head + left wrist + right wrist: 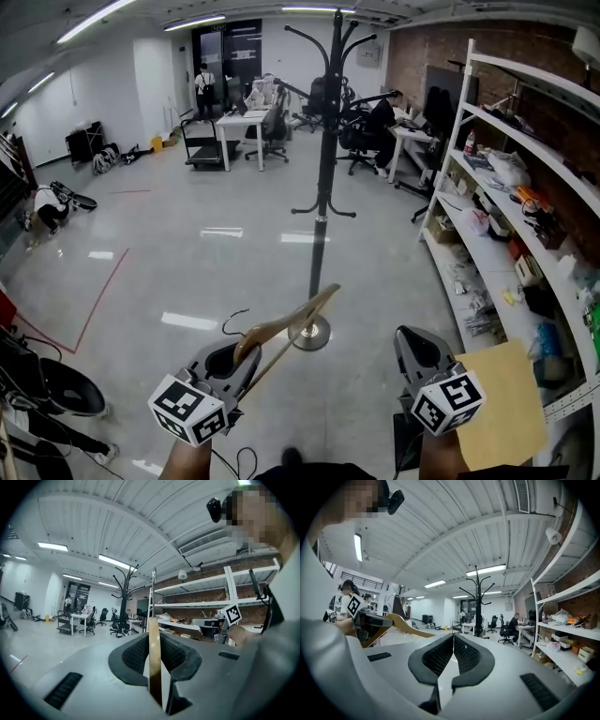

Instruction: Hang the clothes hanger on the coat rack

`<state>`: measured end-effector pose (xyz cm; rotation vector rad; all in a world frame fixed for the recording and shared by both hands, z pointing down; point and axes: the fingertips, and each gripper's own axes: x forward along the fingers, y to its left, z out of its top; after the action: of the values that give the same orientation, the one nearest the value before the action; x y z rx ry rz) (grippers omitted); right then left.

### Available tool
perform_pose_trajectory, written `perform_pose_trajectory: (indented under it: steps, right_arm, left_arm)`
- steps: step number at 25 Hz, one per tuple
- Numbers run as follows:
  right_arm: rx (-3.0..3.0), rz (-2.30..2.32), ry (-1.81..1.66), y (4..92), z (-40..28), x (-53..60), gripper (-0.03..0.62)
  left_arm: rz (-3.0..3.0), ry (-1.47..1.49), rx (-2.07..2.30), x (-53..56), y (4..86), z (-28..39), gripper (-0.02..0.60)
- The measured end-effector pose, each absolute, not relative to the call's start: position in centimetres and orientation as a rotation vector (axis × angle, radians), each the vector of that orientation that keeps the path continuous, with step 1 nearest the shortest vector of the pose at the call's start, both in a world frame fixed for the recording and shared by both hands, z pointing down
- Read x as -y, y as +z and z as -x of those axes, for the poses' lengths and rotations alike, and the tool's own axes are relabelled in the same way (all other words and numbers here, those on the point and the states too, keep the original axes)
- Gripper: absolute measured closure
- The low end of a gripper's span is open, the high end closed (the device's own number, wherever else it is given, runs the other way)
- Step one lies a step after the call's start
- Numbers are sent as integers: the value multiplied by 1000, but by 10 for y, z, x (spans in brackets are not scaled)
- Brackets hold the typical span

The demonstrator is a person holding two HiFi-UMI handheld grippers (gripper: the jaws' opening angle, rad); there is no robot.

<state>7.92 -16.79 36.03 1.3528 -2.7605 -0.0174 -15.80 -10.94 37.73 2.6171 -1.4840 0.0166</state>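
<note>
Presently the wooden hanger (286,328) is riding clamped edge-on in the left claw (246,352), gripped along one arm, well apart from the coat rack (327,141). It is appearing light, stiff and smooth, so likely to pivot. The right claw (405,336) is travelling closed and empty.

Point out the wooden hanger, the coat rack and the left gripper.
wooden hanger (314,305), head view, on its raised wooden arm
coat rack (327,159), head view, middle of its pole
left gripper (239,354), head view, between its fingertips
</note>
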Motion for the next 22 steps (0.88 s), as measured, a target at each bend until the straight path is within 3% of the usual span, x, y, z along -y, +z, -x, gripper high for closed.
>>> perform_pose_trajectory:
  steps: [9,22]
  right_arm:
    - [2752,-1369,27,364,-63,242,586]
    - [2868,-1261,-46,348,-88,405,586]
  left_arm:
    - [-2688,44,1396,202,369,168,529]
    - [-2766,40,1286,370,334,116,529]
